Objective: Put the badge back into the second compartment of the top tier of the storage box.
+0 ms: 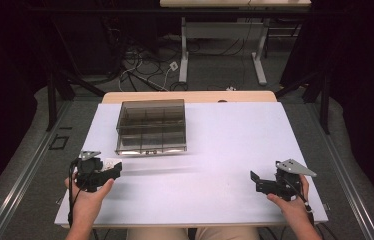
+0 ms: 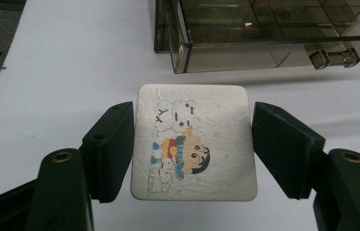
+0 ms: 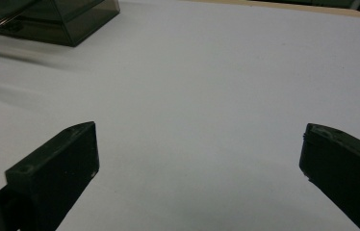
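Observation:
A square white tile with rounded corners carries a cartoon of a child and a snowman. My left gripper is shut on it, one black jaw pressed to each side edge. In the high view the left gripper sits near the table's front left, just in front of a smoky clear compartment box. That box has several inner cells and a latch at its front. My right gripper rests at the front right, and its jaws stand wide apart with only bare table between them.
The white table top stretches between the two hands. The box's corner lies far off to the upper left in the right gripper view. Beyond the table are desk legs and cables on the floor.

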Available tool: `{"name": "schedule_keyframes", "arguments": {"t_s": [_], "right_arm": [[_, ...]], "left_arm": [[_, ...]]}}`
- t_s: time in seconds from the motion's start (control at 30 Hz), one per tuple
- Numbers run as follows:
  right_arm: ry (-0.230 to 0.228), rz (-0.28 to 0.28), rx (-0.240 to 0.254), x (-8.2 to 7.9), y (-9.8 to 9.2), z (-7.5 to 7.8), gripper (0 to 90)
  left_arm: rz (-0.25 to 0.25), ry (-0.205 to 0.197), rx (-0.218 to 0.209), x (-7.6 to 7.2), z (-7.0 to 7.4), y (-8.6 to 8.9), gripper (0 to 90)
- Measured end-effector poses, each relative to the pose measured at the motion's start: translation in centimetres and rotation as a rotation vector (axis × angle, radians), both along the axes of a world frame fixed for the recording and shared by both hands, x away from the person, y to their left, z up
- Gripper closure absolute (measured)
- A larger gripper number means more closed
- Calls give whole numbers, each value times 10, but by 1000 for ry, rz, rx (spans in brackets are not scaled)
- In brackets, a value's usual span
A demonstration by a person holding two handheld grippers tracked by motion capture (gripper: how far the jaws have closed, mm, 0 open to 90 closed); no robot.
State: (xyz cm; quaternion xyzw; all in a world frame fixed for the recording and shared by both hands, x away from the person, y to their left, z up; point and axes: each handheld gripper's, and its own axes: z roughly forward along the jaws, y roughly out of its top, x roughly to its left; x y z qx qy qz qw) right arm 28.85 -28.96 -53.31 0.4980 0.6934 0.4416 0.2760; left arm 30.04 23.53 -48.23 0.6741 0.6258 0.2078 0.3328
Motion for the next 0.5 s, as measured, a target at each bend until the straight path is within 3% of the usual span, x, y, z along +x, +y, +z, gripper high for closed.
{"name": "schedule_keyframes", "arguments": {"t_s": [0.5], "right_arm": [[18, -16, 10, -2, 0, 0, 1]], "left_arm": [[-7, -17, -10, 13, 20, -15, 333]]}}
